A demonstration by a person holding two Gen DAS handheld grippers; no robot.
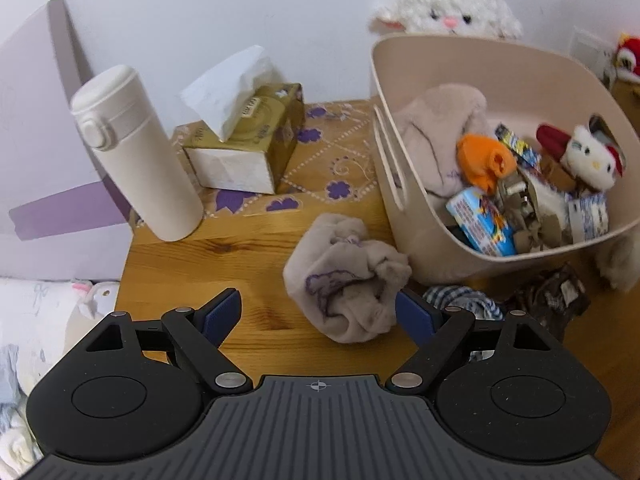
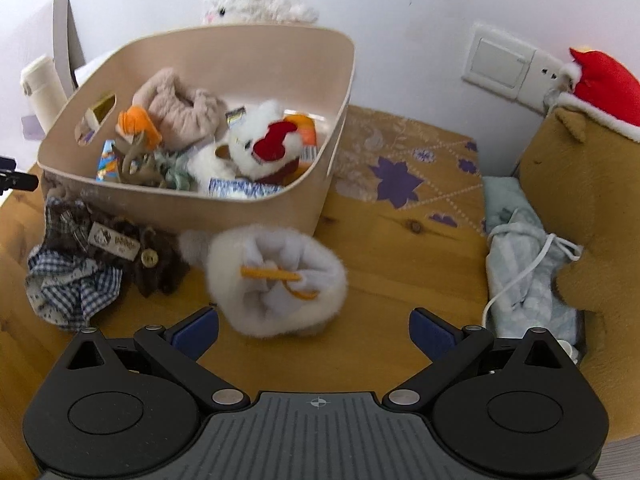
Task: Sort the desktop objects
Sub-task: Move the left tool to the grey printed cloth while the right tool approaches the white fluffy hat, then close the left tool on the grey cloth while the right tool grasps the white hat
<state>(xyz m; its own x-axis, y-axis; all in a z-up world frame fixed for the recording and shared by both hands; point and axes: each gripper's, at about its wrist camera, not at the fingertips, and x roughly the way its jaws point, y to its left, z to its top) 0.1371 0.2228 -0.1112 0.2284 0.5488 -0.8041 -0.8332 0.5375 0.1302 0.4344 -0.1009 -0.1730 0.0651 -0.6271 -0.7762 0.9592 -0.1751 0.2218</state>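
Note:
A beige storage bin on the wooden desk holds plush toys, an orange item and small packets. In the left wrist view a rolled beige fleece bundle with purple stitching lies on the desk in front of the bin. My left gripper is open, its right pad against the bundle's edge and its left pad well clear. In the right wrist view a fluffy white pouch with an orange drawstring lies just ahead of my open right gripper. A brown plush with checked cloth lies to its left.
A white flask and a gold tissue box stand at the back left. A white lamb plush sits behind the bin. At the right are a large brown plush with a red hat, light blue cloth and a white cable.

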